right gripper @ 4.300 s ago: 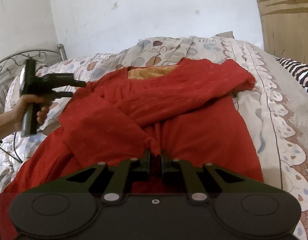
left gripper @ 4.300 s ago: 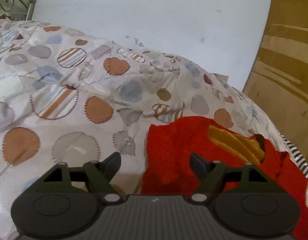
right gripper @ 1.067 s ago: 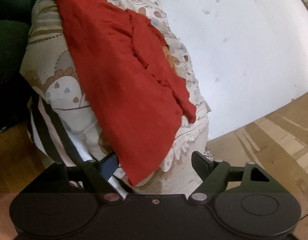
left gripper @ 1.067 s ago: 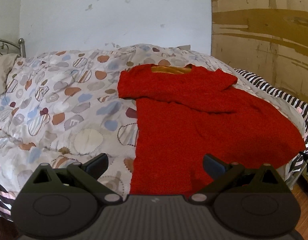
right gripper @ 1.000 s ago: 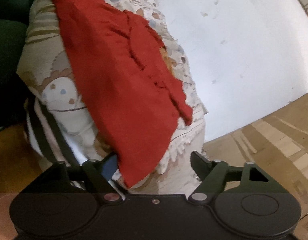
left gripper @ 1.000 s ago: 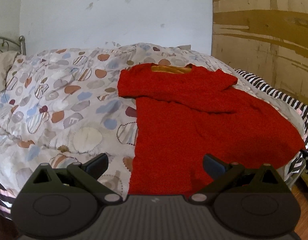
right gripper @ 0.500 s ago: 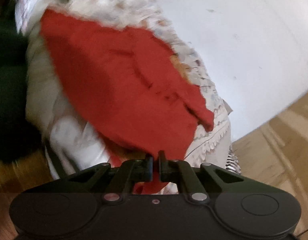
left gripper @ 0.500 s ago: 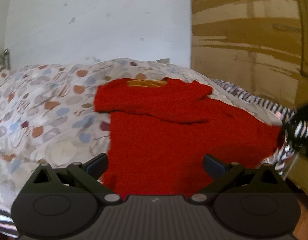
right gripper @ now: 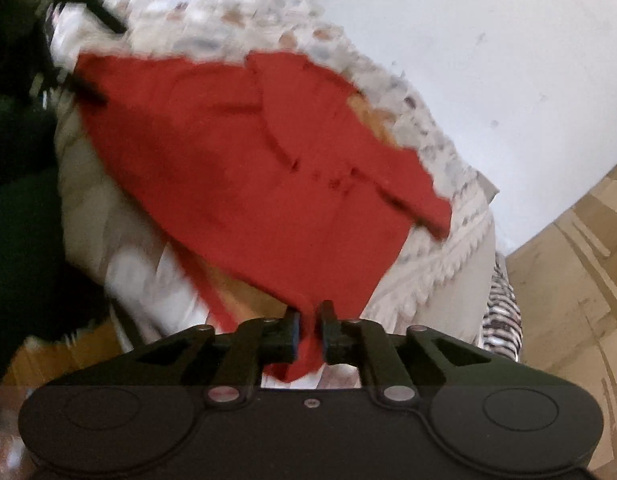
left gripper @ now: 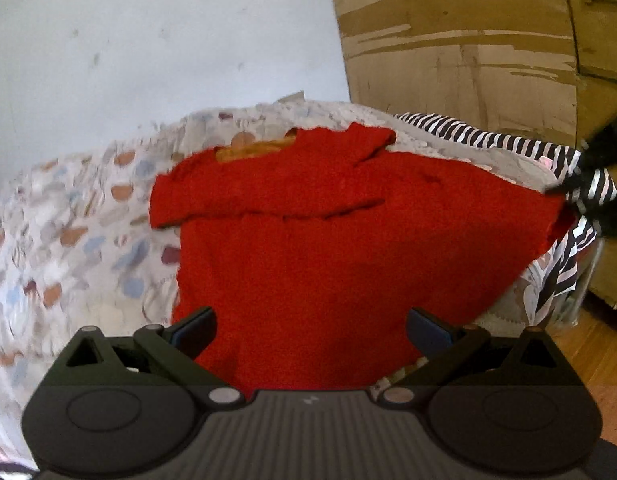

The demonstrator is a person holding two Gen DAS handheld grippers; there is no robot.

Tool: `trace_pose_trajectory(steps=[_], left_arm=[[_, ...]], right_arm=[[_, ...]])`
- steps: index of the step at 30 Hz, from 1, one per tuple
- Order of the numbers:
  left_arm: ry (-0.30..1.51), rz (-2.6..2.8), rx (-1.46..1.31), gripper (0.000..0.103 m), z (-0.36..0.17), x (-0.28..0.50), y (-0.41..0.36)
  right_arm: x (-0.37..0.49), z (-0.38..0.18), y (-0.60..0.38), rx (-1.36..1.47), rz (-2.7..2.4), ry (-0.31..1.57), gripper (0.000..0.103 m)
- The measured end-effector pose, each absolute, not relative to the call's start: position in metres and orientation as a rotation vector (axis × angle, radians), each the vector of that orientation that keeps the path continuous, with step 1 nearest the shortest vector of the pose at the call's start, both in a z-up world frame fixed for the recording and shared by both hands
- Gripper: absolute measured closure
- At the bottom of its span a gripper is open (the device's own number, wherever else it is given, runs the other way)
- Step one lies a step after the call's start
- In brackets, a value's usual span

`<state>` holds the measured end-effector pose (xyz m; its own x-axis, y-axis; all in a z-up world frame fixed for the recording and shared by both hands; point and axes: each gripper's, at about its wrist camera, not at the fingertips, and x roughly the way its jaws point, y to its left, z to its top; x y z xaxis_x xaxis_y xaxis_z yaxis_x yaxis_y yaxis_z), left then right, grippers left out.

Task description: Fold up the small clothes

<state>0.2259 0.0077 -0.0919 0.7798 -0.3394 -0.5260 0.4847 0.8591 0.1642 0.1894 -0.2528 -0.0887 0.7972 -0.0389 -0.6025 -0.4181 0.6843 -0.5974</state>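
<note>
A red garment with an orange inner collar lies on the bed, sleeves folded across its chest, its lower part hanging over the bed's edge. My left gripper is open, its fingers either side of the garment's bottom hem, near the left corner. My right gripper is shut on the red garment at its bottom right corner, with a bit of cloth hanging below the fingers. In the left wrist view the right gripper is a dark blur at that corner.
The bed has a patterned quilt with coloured patches and a black-and-white striped sheet at its right side. A white wall is behind, a brown wooden panel to the right, wooden floor below.
My right gripper closed on the garment's bottom corner and now holds it. My left gripper moved in to the bottom hem and stayed open.
</note>
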Motion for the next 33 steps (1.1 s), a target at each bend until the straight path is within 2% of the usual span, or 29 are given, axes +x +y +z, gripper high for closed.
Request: trace_pose_trajectory(steps=[2, 4, 7, 12, 16, 20, 24, 33], left_arm=[[0.529, -0.447, 0.282, 0.0, -0.094, 0.23, 0.012], [0.544, -0.437, 0.266, 0.0, -0.095, 0.231, 0.015], [0.56, -0.423, 0.253, 0.0, -0.096, 0.232, 0.019], [0.575, -0.405, 0.242, 0.0, -0.096, 0.231, 0.021], [0.566, -0.392, 0.249, 0.0, -0.093, 0.229, 0.022], [0.566, -0.381, 0.249, 0.0, -0.093, 0.228, 0.022], [0.565, -0.379, 0.241, 0.0, -0.093, 0.226, 0.022], [0.564, -0.372, 0.227, 0.0, -0.094, 0.225, 0.026]], right_arm=[[0.179, -0.106, -0.253, -0.844, 0.209, 0.63, 0.076], [0.171, -0.12, -0.252, -0.876, 0.196, 0.635, 0.057], [0.161, -0.14, -0.245, -0.981, 0.162, 0.599, 0.039], [0.159, -0.174, -0.239, -1.219, 0.085, 0.513, 0.041], [0.161, -0.18, -0.239, -1.33, 0.108, 0.472, 0.042], [0.149, -0.178, -0.236, -1.464, 0.167, 0.424, 0.048], [0.149, -0.167, -0.237, -1.495, 0.173, 0.389, 0.056], [0.152, -0.18, -0.236, -1.536, 0.187, 0.36, 0.055]])
